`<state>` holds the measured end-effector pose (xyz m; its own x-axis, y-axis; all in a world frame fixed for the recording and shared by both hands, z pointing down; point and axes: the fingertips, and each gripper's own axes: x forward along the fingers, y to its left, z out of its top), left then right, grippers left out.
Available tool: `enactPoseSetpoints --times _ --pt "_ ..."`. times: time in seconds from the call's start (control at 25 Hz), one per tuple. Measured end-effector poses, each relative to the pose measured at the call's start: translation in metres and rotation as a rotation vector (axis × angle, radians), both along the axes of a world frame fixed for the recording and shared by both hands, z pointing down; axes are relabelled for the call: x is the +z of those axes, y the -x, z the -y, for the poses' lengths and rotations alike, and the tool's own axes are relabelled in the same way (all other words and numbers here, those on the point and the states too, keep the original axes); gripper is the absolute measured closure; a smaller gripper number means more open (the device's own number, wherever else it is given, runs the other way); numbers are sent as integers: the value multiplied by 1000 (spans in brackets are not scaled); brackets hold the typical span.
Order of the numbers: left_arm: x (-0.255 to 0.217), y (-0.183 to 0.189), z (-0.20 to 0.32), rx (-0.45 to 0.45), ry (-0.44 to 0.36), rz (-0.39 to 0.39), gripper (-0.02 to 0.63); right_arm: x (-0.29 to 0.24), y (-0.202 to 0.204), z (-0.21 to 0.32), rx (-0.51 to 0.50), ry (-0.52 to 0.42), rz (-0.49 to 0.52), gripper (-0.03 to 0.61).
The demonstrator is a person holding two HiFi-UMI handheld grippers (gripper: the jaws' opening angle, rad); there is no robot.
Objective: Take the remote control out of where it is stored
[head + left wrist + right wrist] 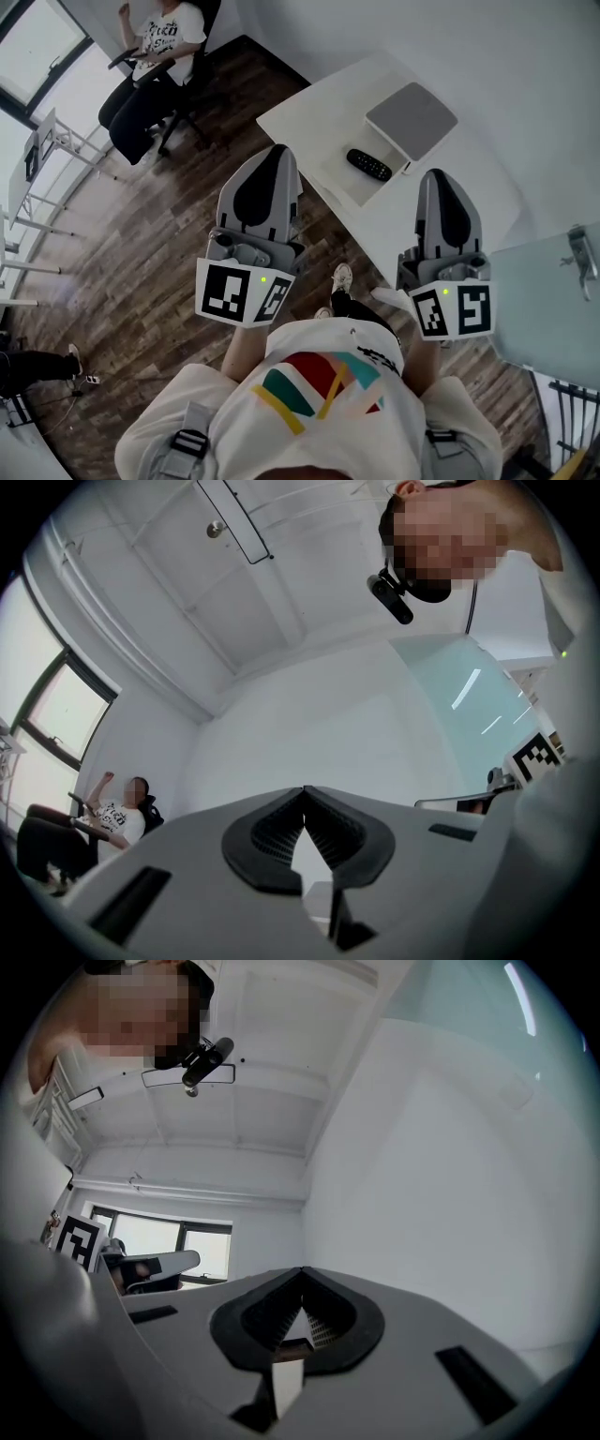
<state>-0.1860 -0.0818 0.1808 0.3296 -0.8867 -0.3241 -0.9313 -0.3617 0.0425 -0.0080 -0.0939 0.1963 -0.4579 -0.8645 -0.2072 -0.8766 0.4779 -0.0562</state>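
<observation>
In the head view a black remote control [368,165] lies on the white table [309,112], in what looks like a shallow white tray beside a flat grey box [411,120]. Both grippers are held up at chest height, short of the table, and point toward it. My left gripper [277,150] is shut, its jaws meeting at the tips with nothing between them [304,789]. My right gripper [436,174] is shut and empty too [301,1270]. Neither gripper view shows the remote; both show only wall and ceiling.
A person sits on a black chair [155,56] at the far left on the wooden floor. White metal racks [37,178] stand along the left side. A frosted glass panel with a metal handle [581,258] stands at the right.
</observation>
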Motion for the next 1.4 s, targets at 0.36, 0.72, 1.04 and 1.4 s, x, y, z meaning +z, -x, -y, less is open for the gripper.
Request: enactPoseSetpoints --times 0.36,0.72,1.04,1.4 --pt "-1 -18 71 -11 21 6 606 5 -25 67 12 45 12 578" --pt "14 -50 129 2 70 45 606 26 -58 114 17 82 66 578" --pt "29 -73 162 2 114 92 606 42 -65 148 -44 128 88 578" --pt "65 -75 195 61 192 130 606 67 -57 168 -41 176 97 578"
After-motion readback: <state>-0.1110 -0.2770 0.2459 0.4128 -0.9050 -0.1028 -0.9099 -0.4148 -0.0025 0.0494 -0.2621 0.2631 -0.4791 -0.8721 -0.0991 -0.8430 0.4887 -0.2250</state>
